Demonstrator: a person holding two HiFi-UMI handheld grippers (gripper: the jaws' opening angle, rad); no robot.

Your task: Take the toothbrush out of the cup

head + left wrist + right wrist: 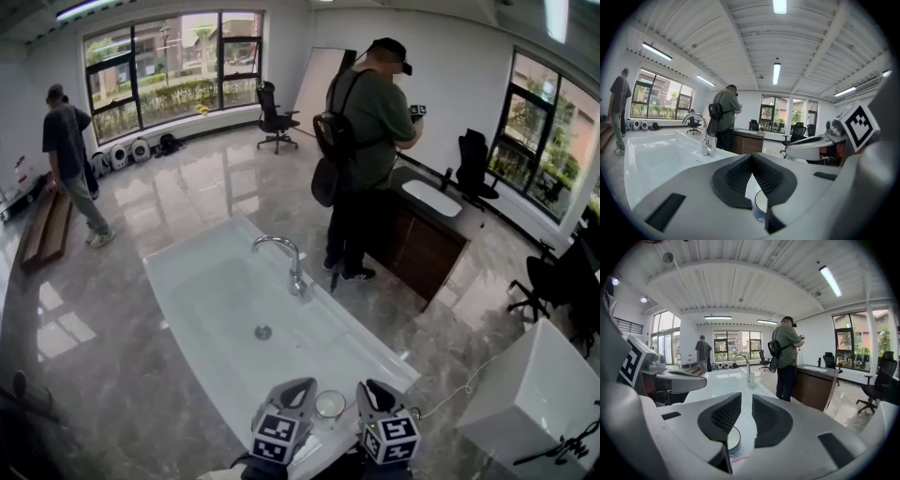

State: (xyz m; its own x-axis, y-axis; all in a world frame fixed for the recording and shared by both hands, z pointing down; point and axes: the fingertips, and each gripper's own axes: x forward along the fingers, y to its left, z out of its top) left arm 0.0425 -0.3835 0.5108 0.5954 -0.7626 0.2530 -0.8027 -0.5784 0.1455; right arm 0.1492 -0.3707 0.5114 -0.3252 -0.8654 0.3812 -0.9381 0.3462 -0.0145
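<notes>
Lower centre of the head view: the cup (pixel 330 403) stands on the white basin rim (pixel 384 361) between the left gripper (pixel 751 157), fingers closed tip to tip and empty, and the right gripper (pixel 746 397), fingers a narrow gap apart, gripping nothing. A faint pink streak (pixel 740 459) just beside the cup is possibly the toothbrush.

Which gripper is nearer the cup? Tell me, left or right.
Left, by a little. The left gripper is close beside the cup, at its left in the head view; the right gripper is on its right, with a clear gap.
</notes>
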